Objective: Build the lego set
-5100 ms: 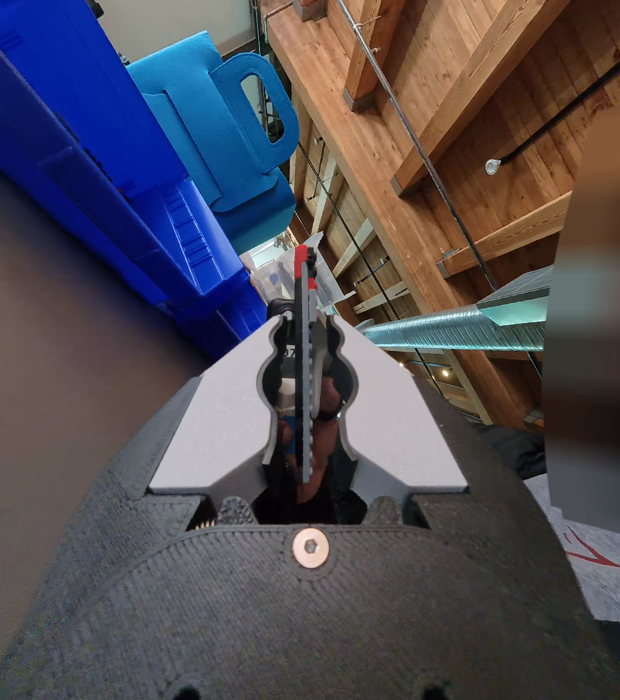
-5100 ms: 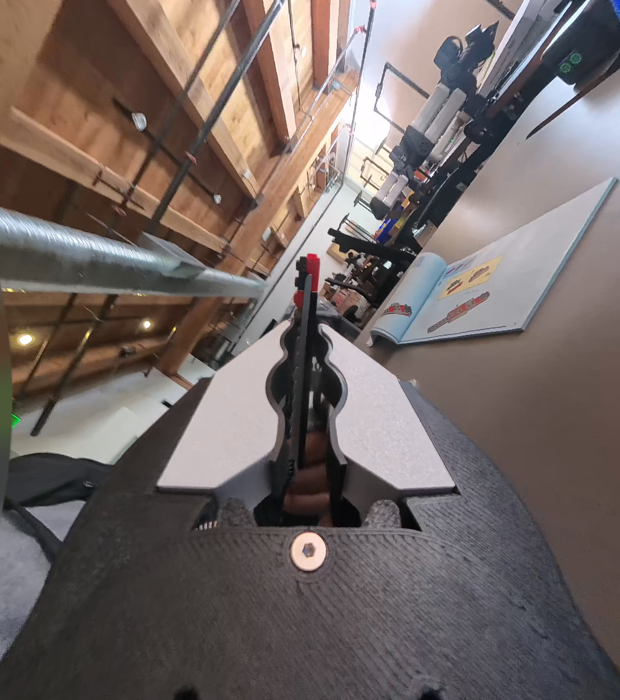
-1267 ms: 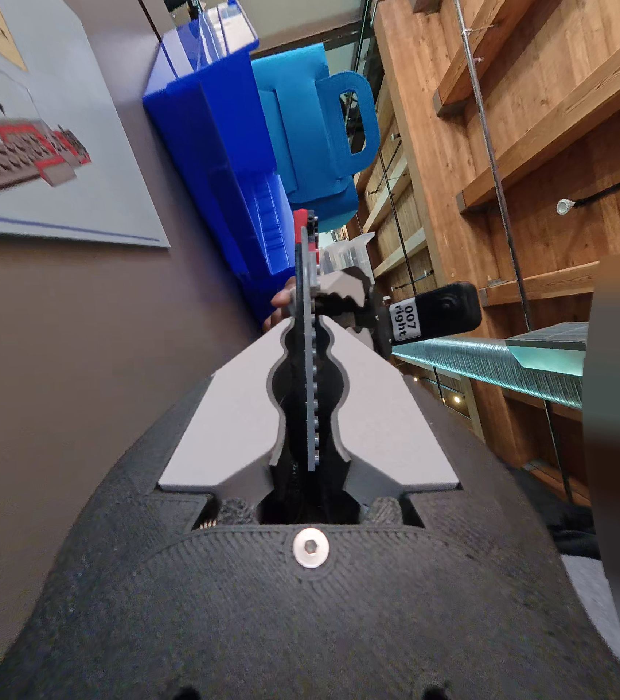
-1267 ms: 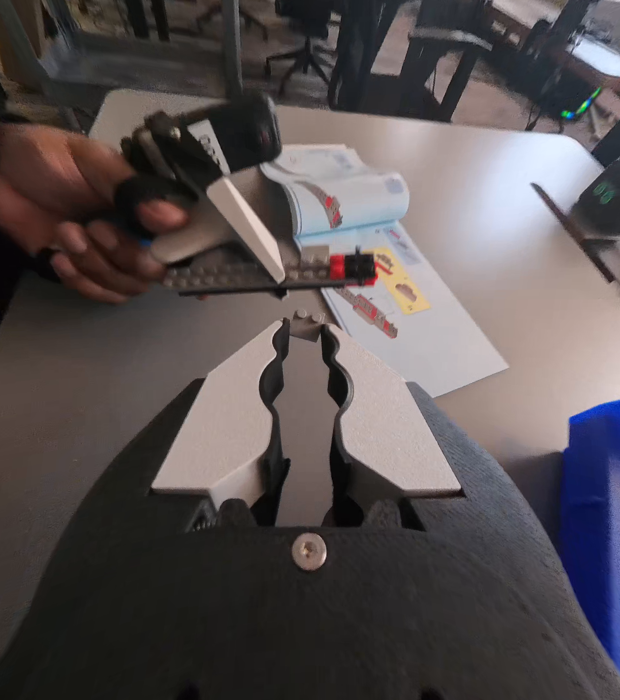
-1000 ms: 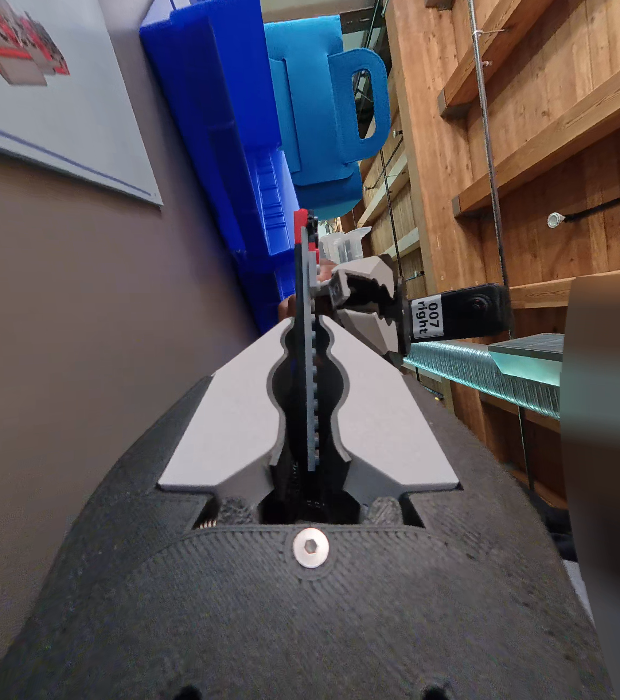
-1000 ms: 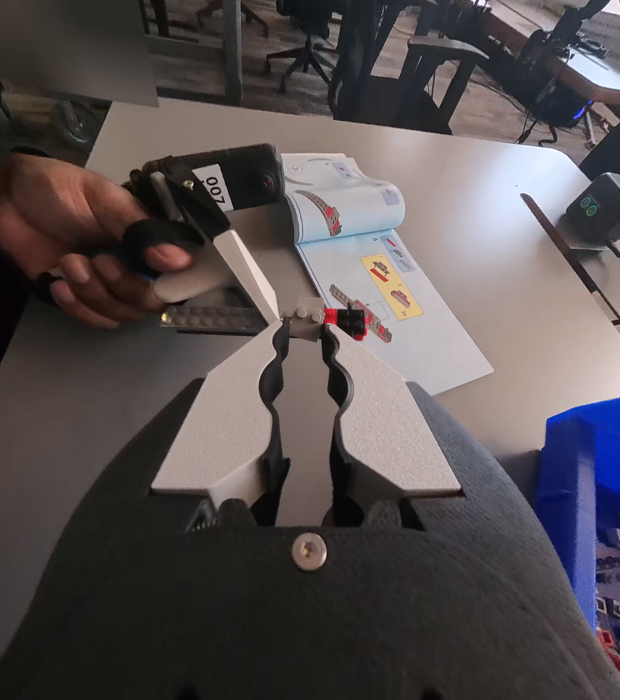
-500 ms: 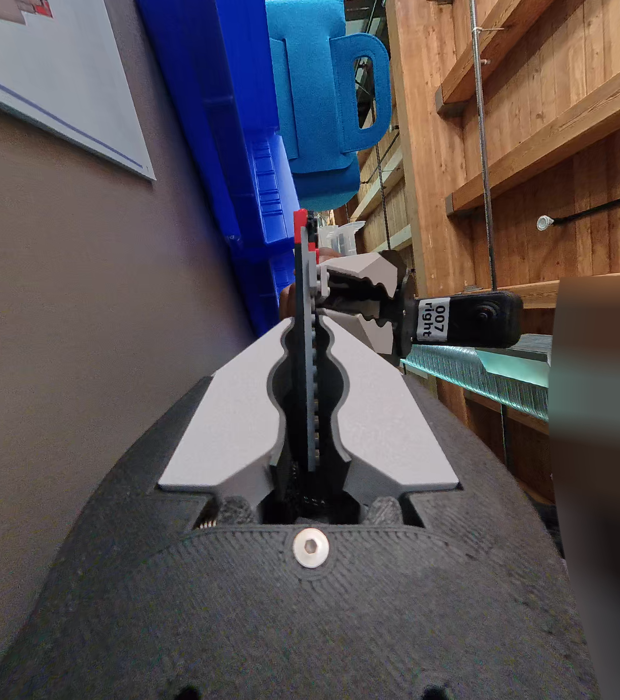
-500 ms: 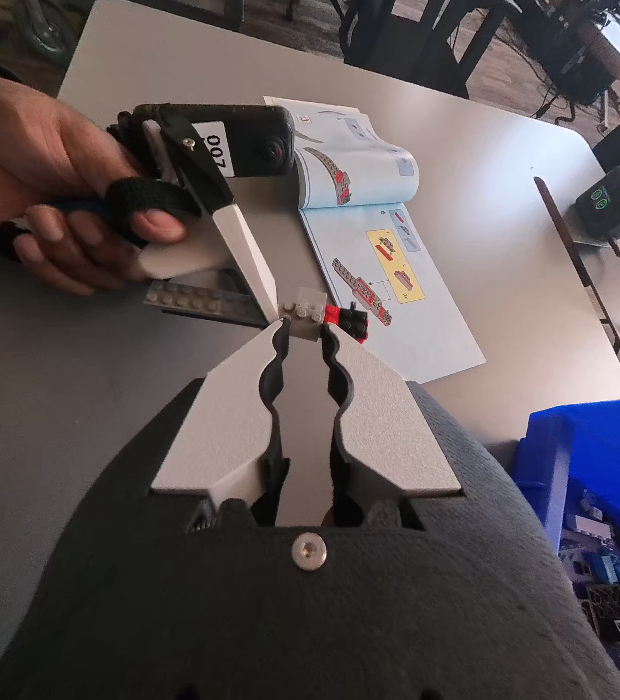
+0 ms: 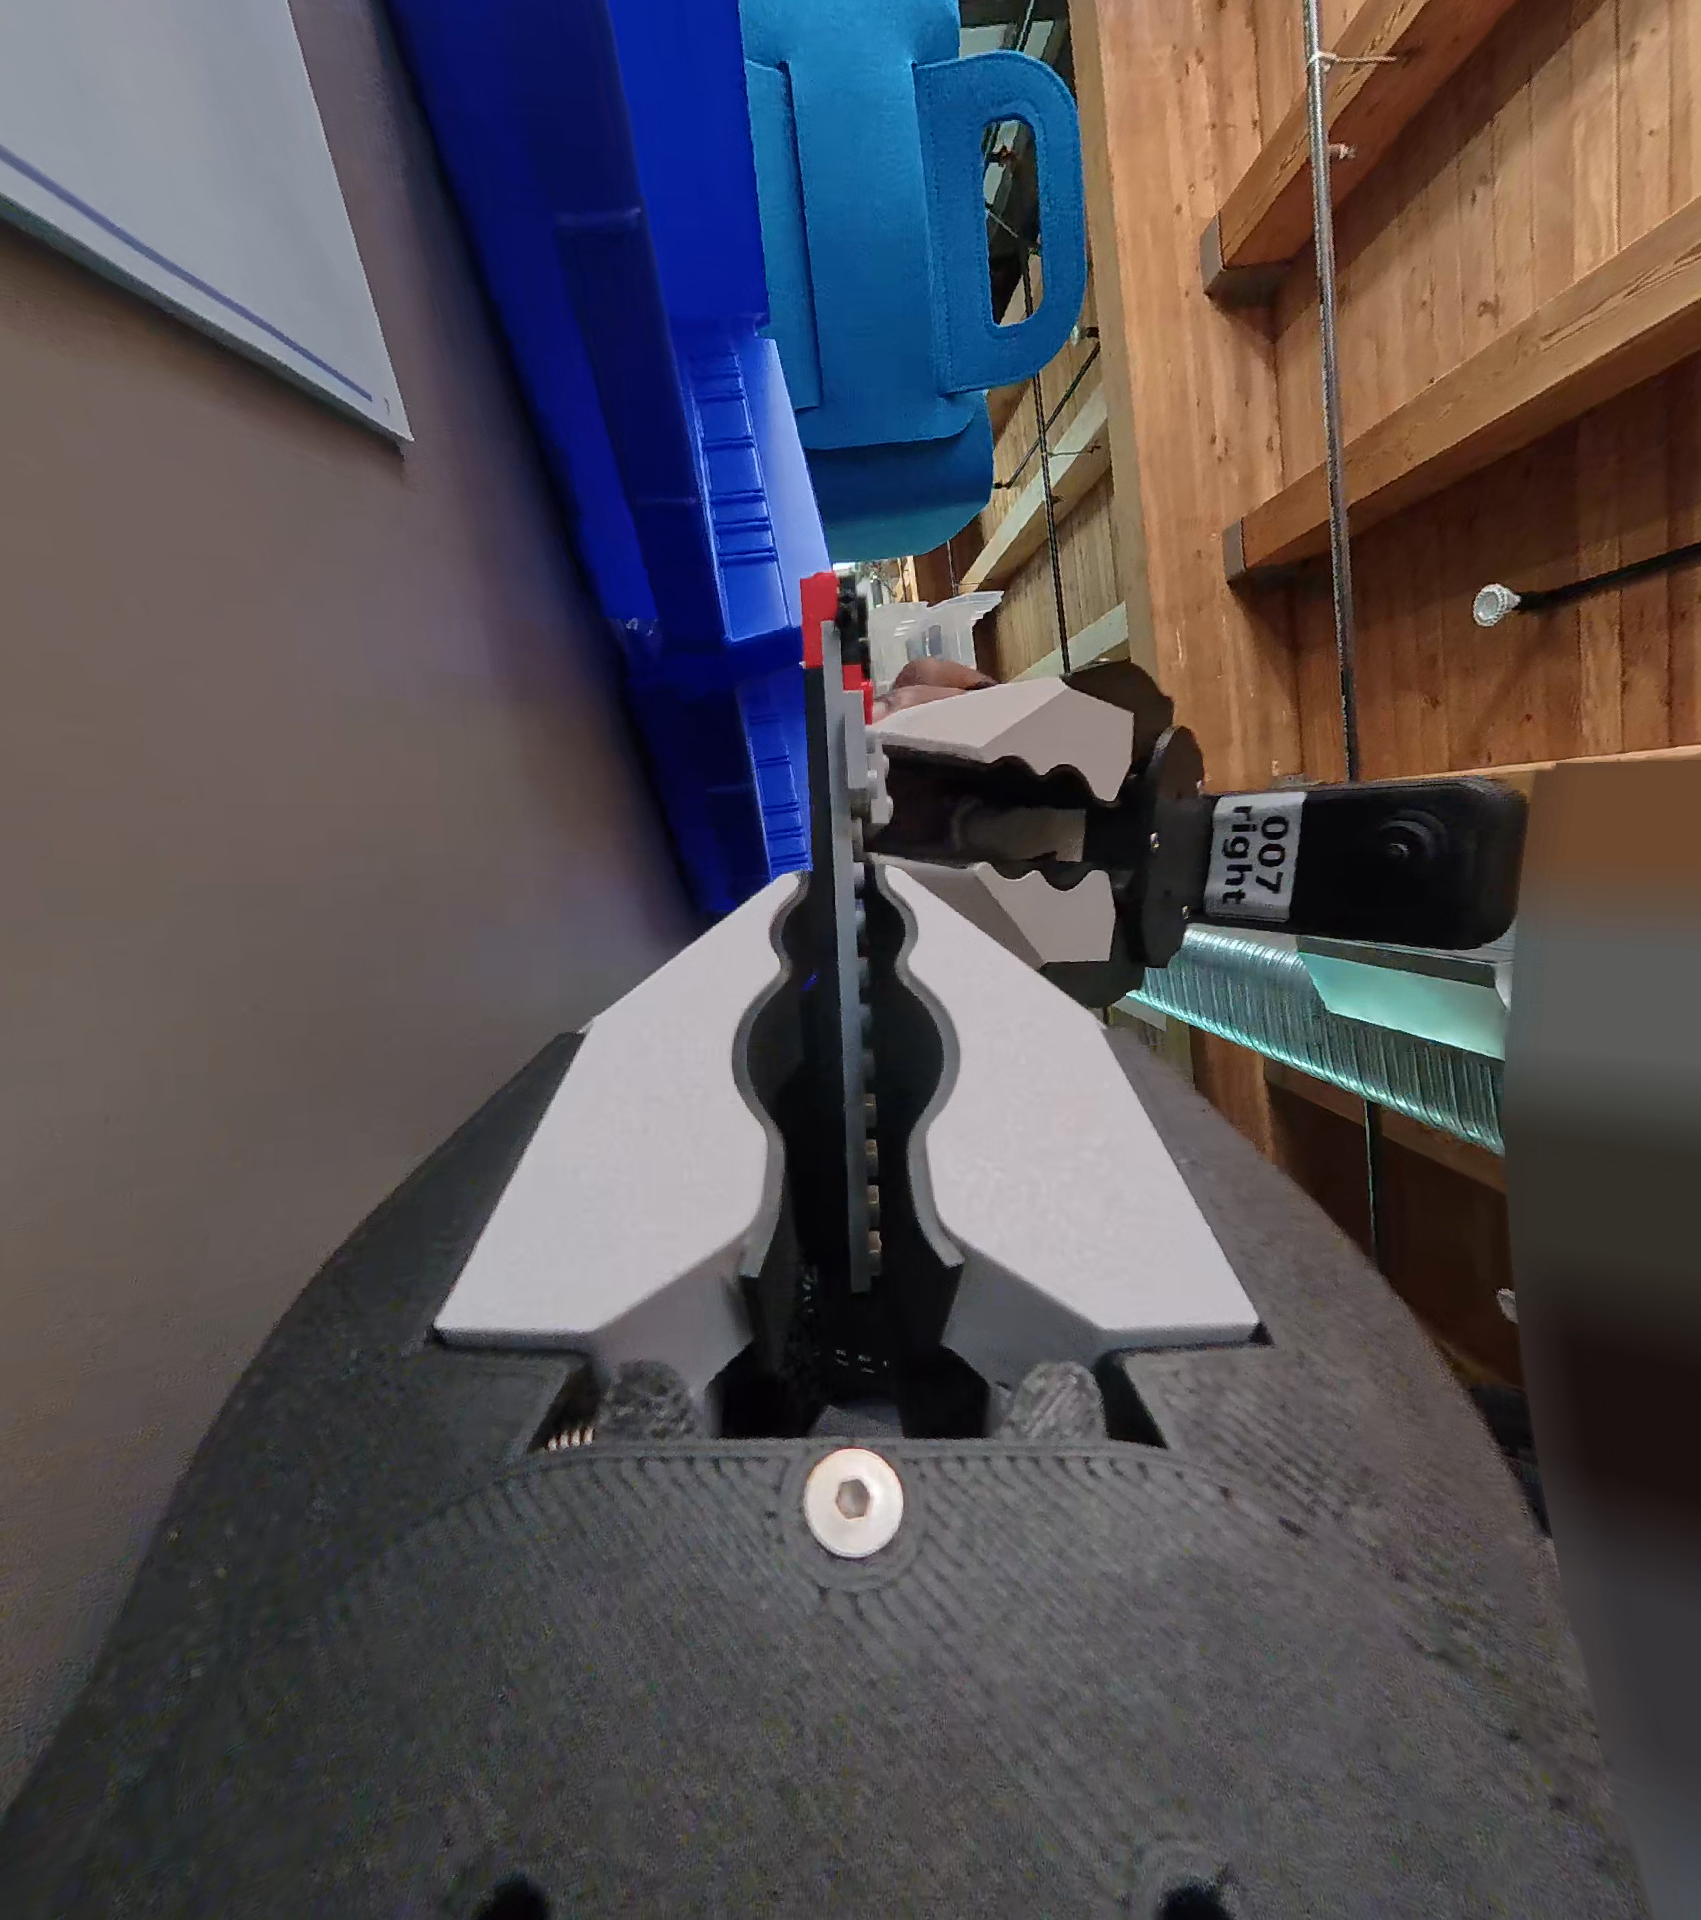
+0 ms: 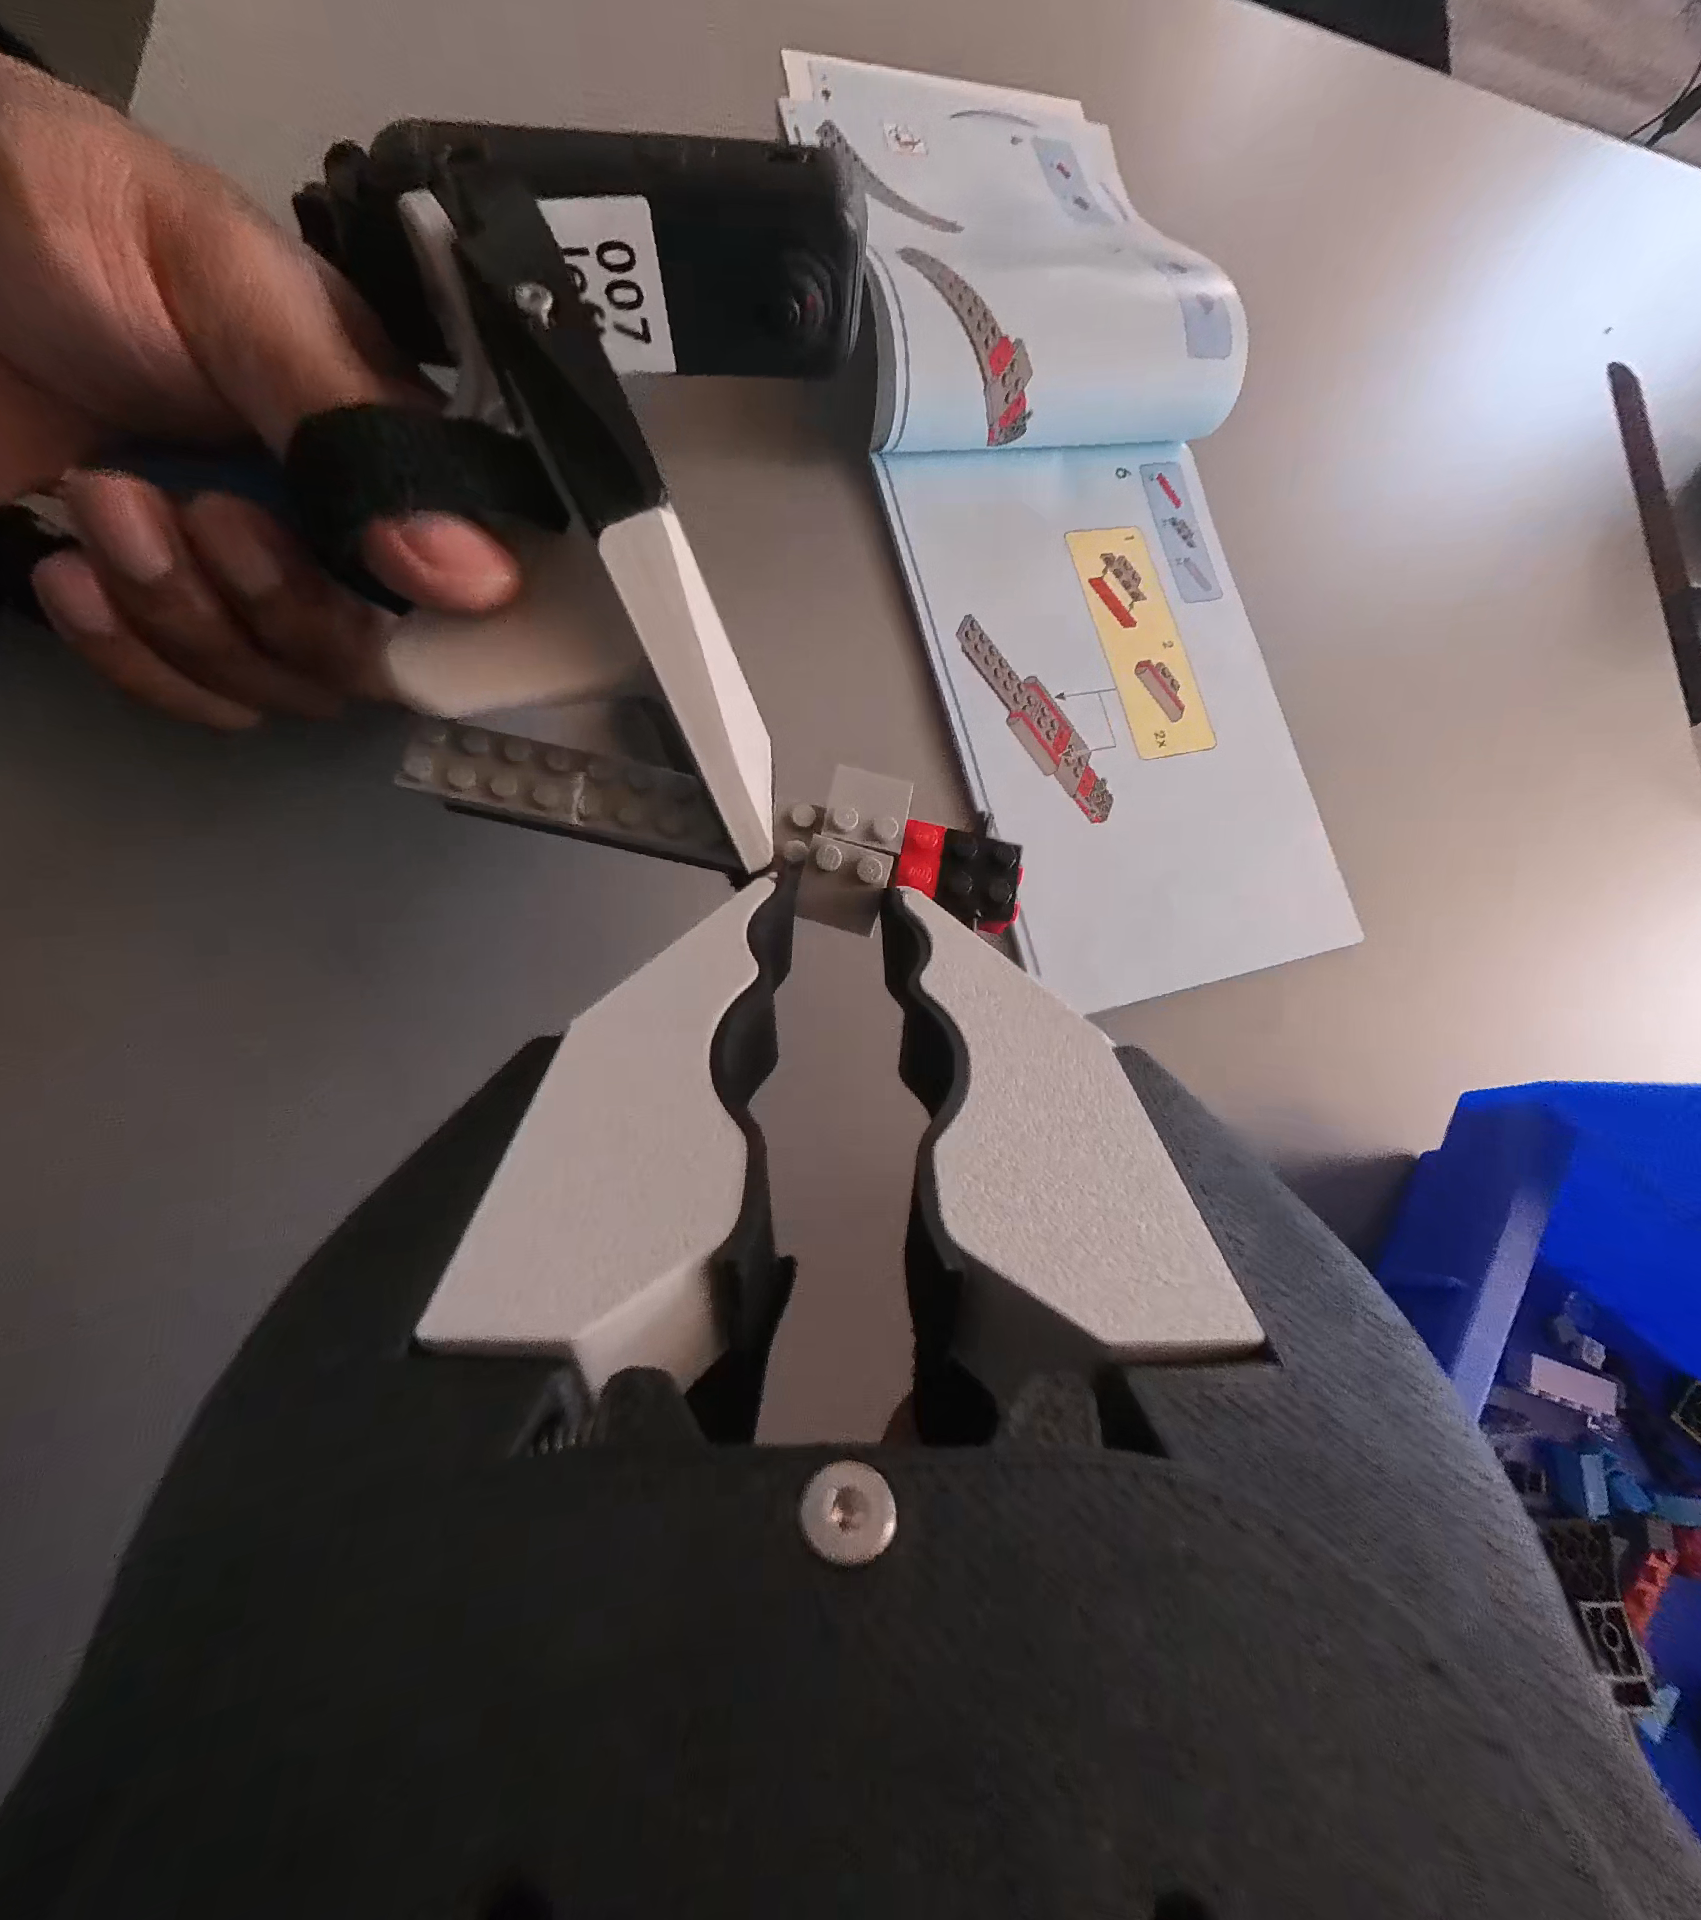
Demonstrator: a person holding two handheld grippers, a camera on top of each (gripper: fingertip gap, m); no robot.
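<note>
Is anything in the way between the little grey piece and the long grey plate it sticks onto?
Nothing visible: the small grey piece in the right gripper already sits against the long grey plate.

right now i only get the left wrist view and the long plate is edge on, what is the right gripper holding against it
observer: the right gripper pinches a small light grey plate at its fingertips, set on the studded face of the long dark grey plate.
operator: where along it
observer: just past the left gripper, beside a second light grey plate and short of the red brick and black brick at the far end.
operator: manual open?
observer: yes, the instruction booklet lies open on the table beyond the build.
</note>
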